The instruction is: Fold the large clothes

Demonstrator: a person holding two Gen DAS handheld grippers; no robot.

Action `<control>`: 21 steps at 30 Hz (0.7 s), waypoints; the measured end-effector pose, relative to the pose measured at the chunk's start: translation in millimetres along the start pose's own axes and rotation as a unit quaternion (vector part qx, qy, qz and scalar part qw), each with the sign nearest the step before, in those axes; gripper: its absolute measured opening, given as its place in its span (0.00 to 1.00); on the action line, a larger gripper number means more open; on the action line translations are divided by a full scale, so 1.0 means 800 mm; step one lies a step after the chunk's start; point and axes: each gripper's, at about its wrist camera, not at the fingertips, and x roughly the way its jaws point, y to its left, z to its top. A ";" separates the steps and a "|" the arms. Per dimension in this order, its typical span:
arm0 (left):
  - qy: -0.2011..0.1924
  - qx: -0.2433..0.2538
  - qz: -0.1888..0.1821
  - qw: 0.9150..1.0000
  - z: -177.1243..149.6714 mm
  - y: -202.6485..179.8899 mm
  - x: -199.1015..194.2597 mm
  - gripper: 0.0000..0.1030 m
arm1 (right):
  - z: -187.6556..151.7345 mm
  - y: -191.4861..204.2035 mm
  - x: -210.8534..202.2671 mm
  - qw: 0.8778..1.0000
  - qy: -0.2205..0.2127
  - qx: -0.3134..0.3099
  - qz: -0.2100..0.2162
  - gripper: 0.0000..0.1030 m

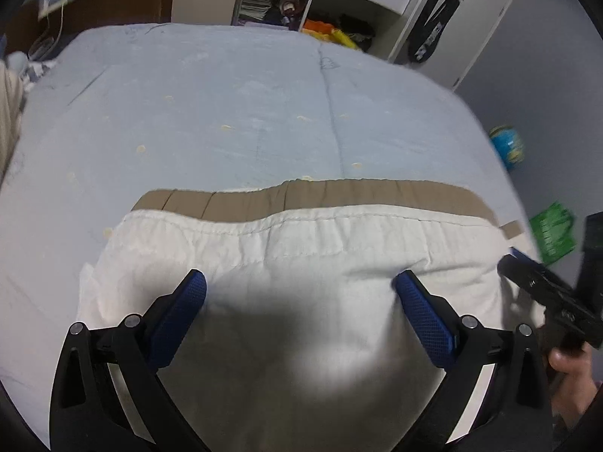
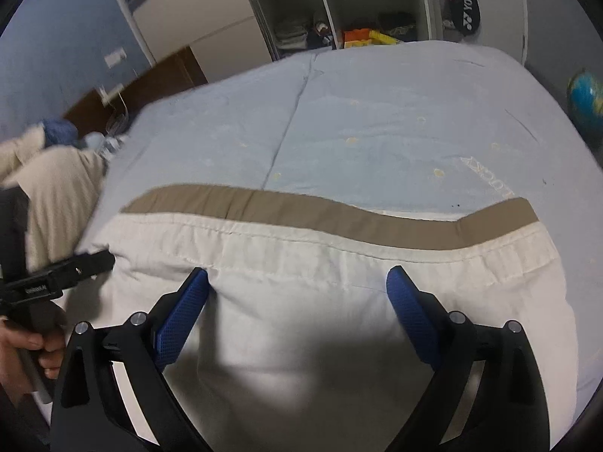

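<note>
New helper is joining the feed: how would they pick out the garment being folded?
Find the wide pale blue bed cover. The white cloth garment lies on its near part, below both open grippers. Only it has a tan band along its far edge.

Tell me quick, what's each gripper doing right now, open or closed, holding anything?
Left gripper: open, holding nothing, over the white garment.
Right gripper: open, holding nothing, over the same garment.

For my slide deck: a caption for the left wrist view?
Open left tongs over white garment on blue bed.
</note>
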 end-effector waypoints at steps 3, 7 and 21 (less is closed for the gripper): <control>-0.008 -0.007 -0.009 1.000 -0.017 0.021 -0.028 0.94 | -0.018 -0.024 -0.031 1.000 -0.009 0.016 0.004 0.87; -0.017 -0.029 0.012 0.999 -0.054 0.054 -0.065 0.94 | -0.061 -0.061 -0.080 0.999 -0.019 0.023 -0.018 0.87; 0.003 -0.095 0.146 0.985 -0.173 0.144 -0.117 0.94 | -0.177 -0.164 -0.160 0.988 -0.005 0.089 -0.122 0.87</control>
